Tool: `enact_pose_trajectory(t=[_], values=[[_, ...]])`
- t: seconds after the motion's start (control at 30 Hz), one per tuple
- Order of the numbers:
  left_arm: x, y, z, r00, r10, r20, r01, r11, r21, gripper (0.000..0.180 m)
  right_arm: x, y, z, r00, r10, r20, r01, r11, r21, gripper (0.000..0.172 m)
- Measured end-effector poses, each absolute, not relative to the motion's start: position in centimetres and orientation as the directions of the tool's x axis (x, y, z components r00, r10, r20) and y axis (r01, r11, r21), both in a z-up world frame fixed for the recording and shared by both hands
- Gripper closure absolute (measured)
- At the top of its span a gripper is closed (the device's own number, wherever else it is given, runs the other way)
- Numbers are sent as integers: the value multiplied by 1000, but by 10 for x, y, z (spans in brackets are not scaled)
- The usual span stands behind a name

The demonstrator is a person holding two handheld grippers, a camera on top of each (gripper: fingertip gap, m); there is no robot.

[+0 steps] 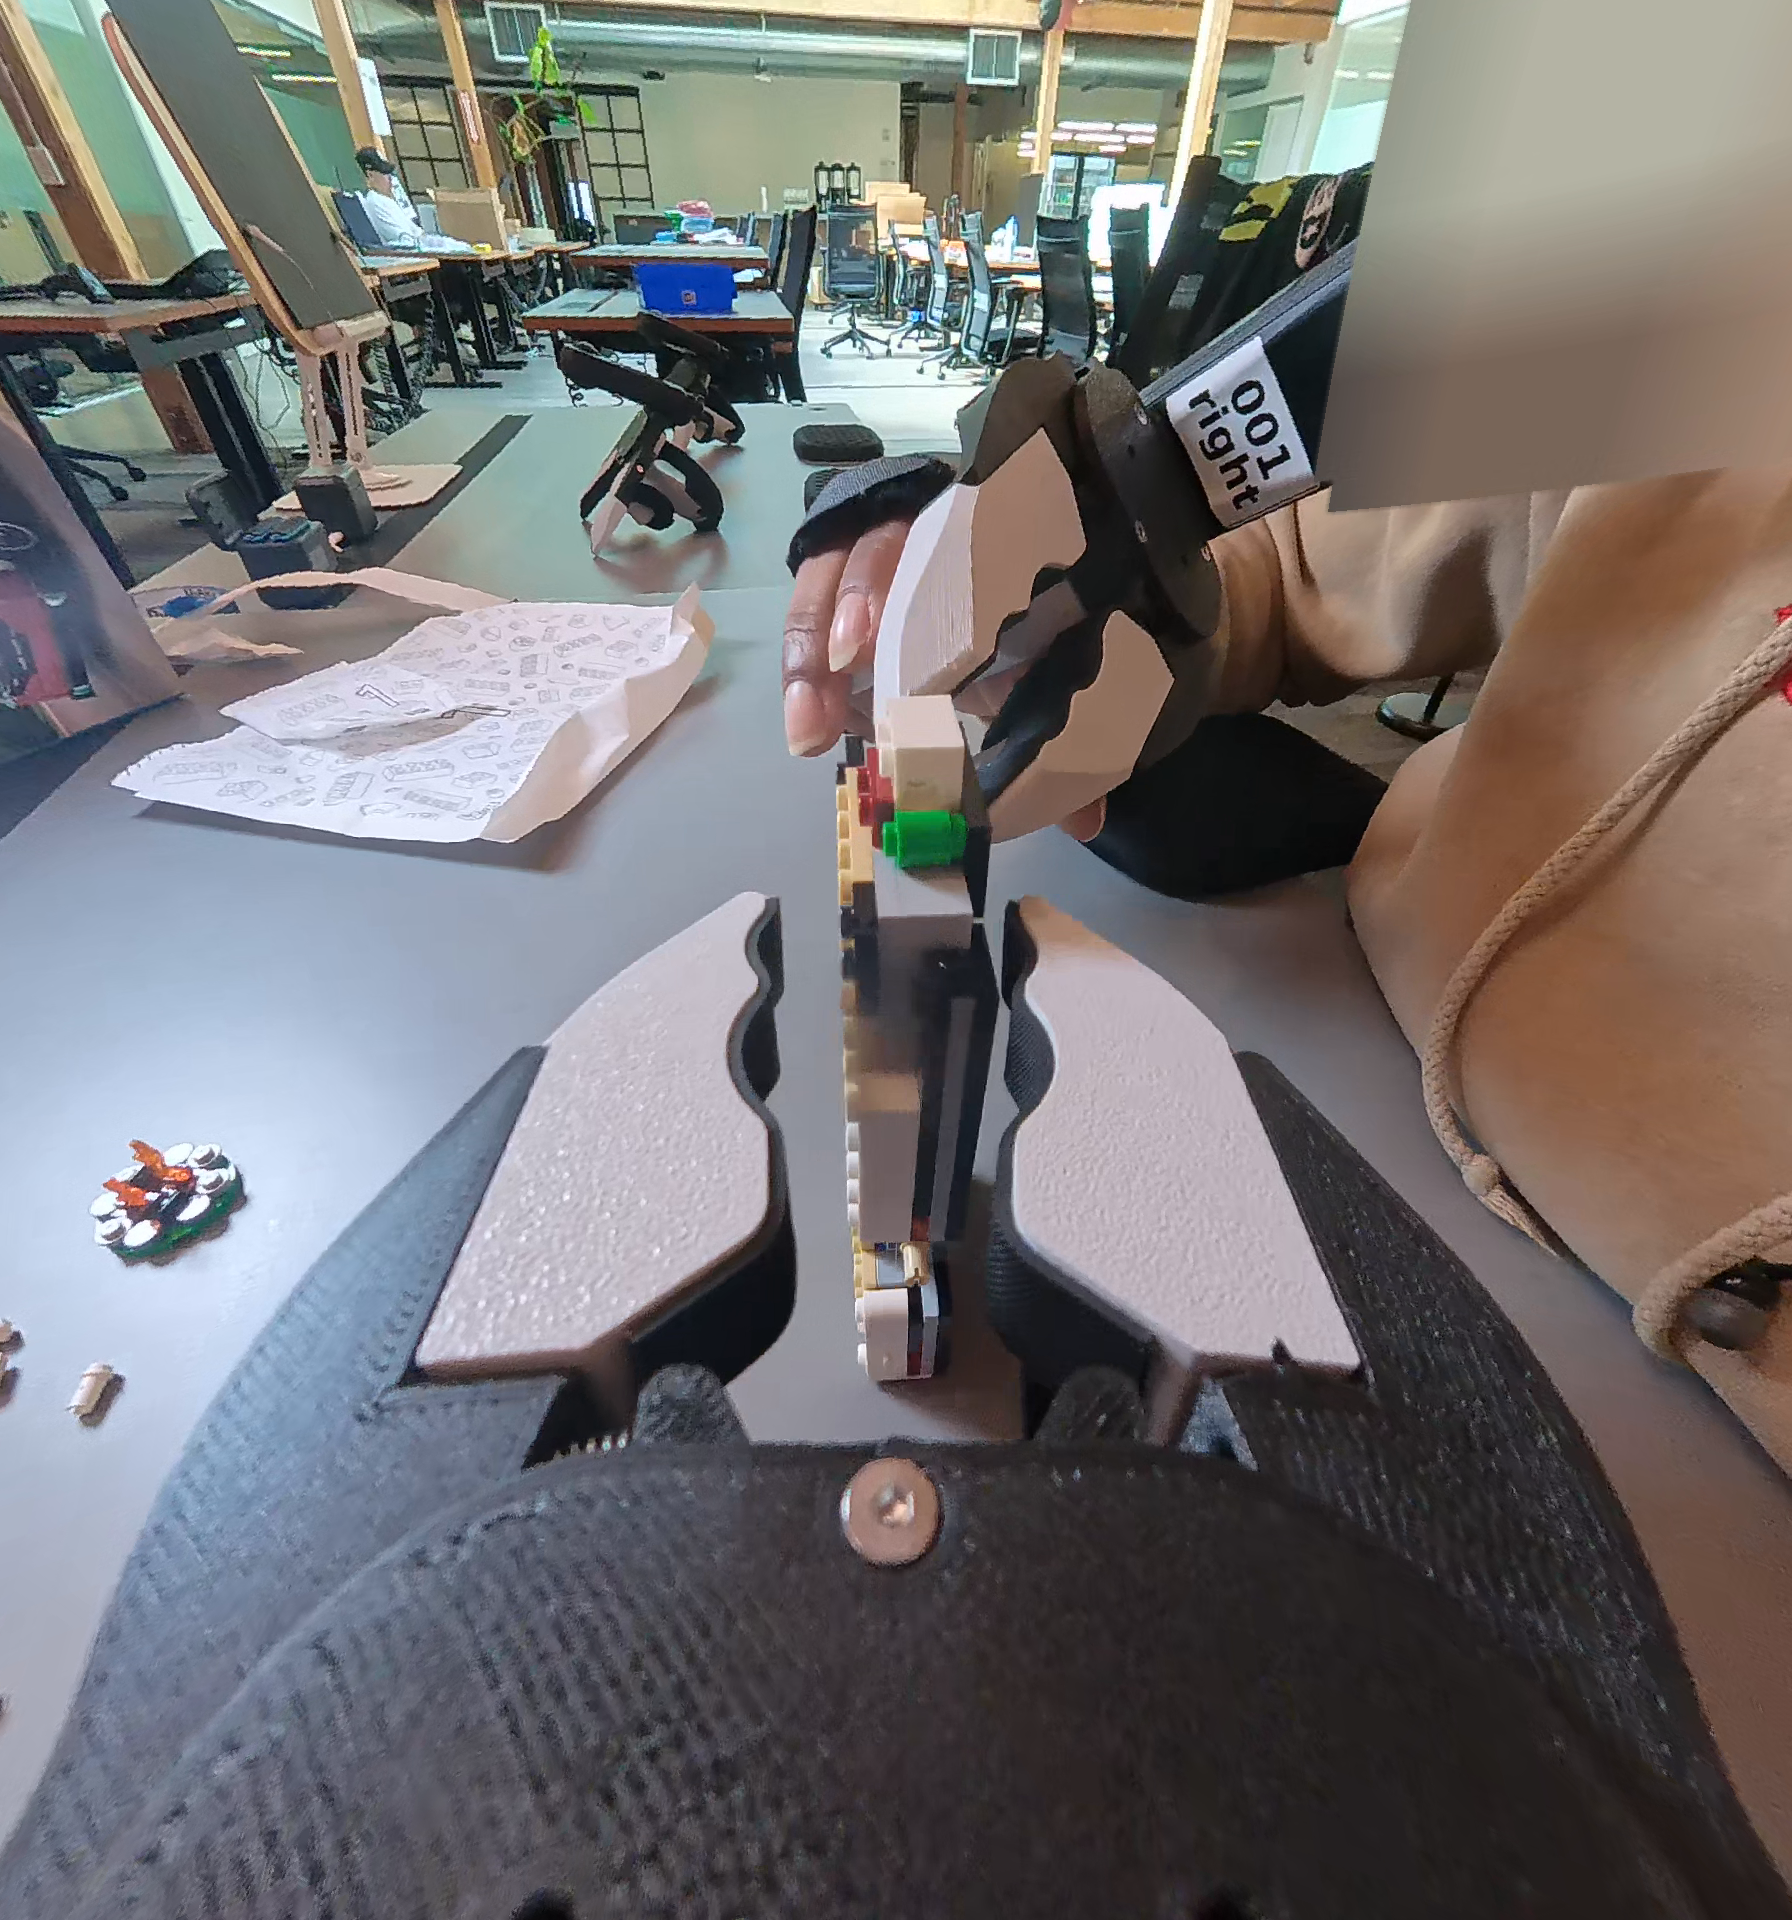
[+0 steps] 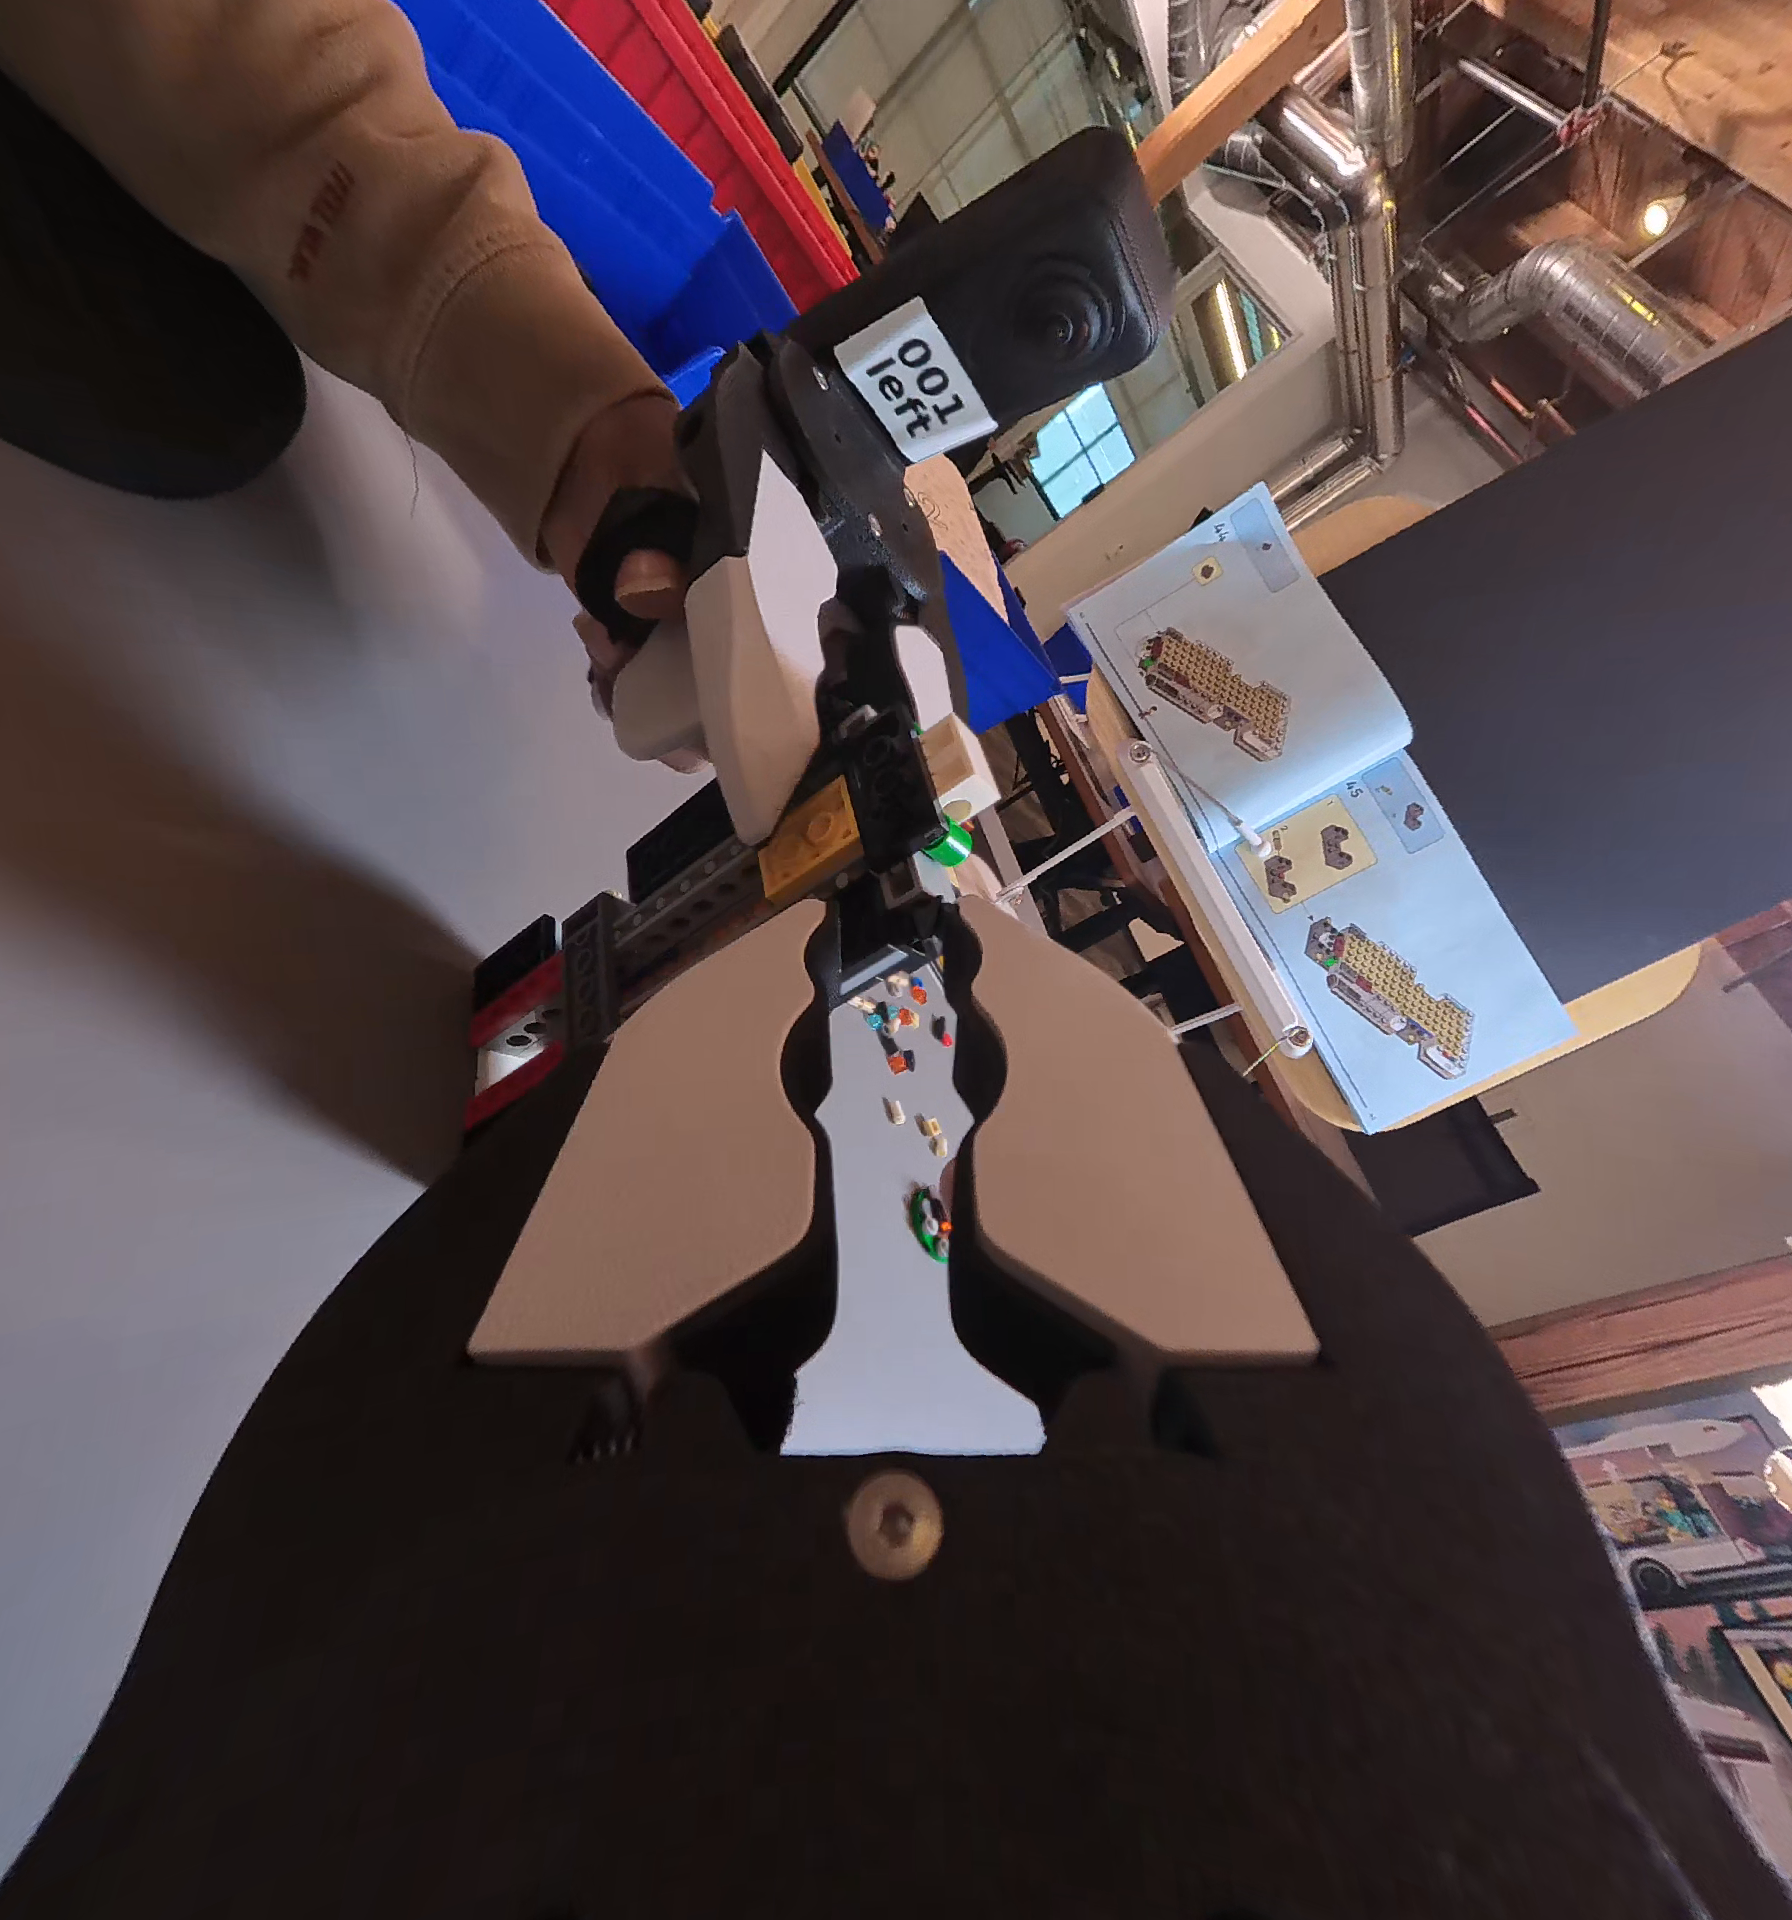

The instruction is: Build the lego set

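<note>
Right under the lens, the left hand-held gripper (image 1: 887,997) stands spread, its pale fingers (image 1: 653,1122) flanking a long brick model (image 1: 913,1091) that sits on edge on the grey bench (image 1: 300,987). Daylight shows on the left side; the right pad looks just off it too, though that gap is hard to judge. The model's long axis runs straight away from this gripper, near end between its fingers, far end up at the right hand-held gripper (image 1: 959,758). That one reaches in from the far right and pinches the far end, beside a cream block (image 1: 923,743) and a green stud (image 1: 923,836). Loose small bricks (image 1: 165,1200) lie well off to the left.
</note>
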State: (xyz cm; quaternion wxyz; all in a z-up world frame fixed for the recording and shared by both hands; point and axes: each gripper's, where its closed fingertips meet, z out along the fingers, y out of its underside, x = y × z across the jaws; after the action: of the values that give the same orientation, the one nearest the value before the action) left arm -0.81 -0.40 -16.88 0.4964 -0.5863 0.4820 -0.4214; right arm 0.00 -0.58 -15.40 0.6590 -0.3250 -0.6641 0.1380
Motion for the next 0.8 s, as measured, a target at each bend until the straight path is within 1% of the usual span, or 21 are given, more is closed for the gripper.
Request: enact_pose_trajectory(t=[0.1, 0.13, 0.23, 0.27, 0.47, 0.8], values=[[-2, -3, -178, 188, -982, -28, -203, -11, -979, 138, 0, -5, -153, 97, 605, 790, 239, 757, -609, 156], [1, -5, -181, 179, -983, -30, -214, -9, -977, 140, 0, -5, -153, 99, 603, 791, 235, 759, -608, 156], [7, -2, -186, 194, -980, -40, -211, -2, -978, 155, 0, -6, -153, 100, 603, 791, 219, 762, -609, 156], [7, -2, -185, 193, -981, -14, -199, -25, -980, 156, 0, -5, -153, 103, 600, 794, 219, 765, -606, 156], [8, 4, -185, 215, -975, 53, -167, -90, -982, 156, 1, 0, -153, 109, 591, 799, 241, 765, -598, 156], [8, 5, -185, 203, -976, 83, -160, -117, -980, 156, 1, 2, -153, 115, 557, 822, 257, 783, -567, 157]])
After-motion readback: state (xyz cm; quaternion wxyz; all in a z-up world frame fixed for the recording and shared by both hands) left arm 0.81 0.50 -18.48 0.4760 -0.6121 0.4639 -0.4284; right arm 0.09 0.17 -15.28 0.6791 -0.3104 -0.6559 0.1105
